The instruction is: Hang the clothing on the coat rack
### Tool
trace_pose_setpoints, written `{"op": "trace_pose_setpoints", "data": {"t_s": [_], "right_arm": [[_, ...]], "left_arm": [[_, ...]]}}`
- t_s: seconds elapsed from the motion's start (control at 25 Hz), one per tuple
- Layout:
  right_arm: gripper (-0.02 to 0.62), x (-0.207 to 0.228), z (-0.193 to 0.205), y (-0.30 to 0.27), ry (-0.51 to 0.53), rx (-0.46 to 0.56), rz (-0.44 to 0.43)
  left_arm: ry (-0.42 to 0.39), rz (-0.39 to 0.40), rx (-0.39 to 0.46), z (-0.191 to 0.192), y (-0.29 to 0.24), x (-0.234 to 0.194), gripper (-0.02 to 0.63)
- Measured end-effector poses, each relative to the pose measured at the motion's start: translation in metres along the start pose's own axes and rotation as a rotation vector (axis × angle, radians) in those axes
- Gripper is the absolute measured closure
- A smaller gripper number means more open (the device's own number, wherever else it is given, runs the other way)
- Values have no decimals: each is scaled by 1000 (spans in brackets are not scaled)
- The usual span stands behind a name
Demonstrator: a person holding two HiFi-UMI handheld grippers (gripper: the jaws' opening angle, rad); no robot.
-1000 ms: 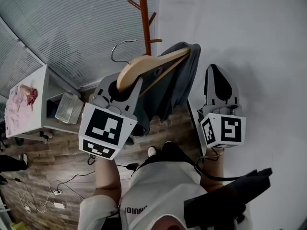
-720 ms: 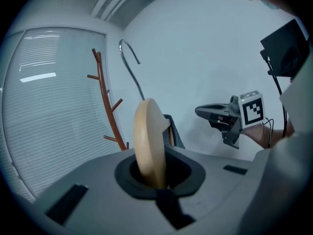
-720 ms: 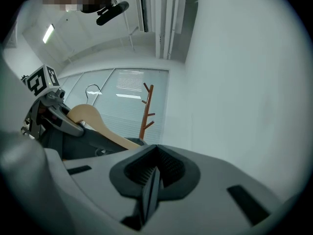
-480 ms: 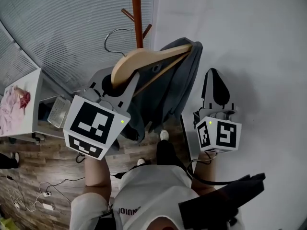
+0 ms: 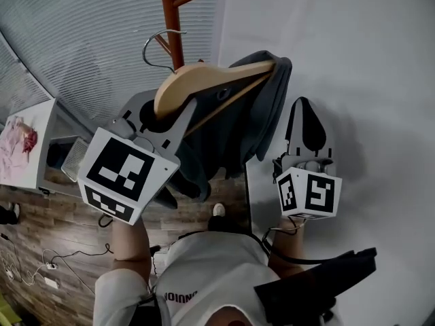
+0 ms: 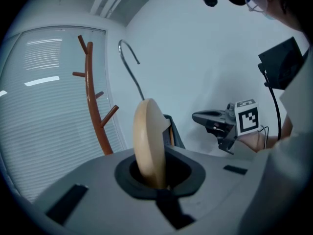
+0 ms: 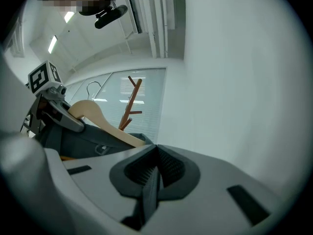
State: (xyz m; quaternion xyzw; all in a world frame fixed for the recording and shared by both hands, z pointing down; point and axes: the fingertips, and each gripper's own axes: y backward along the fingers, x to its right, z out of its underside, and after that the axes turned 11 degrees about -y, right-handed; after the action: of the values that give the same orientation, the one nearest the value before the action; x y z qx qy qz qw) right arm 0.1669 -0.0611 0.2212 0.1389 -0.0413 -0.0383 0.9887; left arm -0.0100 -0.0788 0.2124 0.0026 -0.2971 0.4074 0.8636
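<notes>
Left tongs (image 5: 162, 116) were clamped tight on one end of a wooden hanger (image 5: 211, 83) and held it up in the air. A dark grey piece of clothing (image 5: 262, 114) hung over the hanger and drooped down between the two tongs. The hanger's metal hook (image 5: 160, 46) stuck up beside the brown coat rack (image 5: 171, 19). It was not on any peg, and the left gripper view showed a gap between hook and rack. Right tongs (image 5: 304, 114) were pressed together with nothing in them, just beside the clothing, in front of a plain white wall (image 5: 353, 60).

Window blinds (image 5: 81, 46) filled the wall behind the rack. Down below was a wooden floor (image 5: 41, 229) with thin cables (image 5: 41, 267) lying on it. A white desk (image 5: 42, 122) stood at the left edge by the window, and a pink cloth (image 5: 17, 141) lay on top of it.
</notes>
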Motion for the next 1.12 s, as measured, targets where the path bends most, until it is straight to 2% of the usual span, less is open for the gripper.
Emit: {"op": "trace_pose_setpoints", "data": {"t_s": [0.24,0.48,1.12], "right_arm": [[575,19,14,-33,-16,2,-87],[575,-6,23,-105,-46,-31,-144],[575,-3,35,-126,-99,-4,-106]], "left_arm": [[27,-53,-51,6,-34,-13,583],[92,-101,-110,29,-51,-86,583],[76,-49,-164,46,-81,-105,583]]}}
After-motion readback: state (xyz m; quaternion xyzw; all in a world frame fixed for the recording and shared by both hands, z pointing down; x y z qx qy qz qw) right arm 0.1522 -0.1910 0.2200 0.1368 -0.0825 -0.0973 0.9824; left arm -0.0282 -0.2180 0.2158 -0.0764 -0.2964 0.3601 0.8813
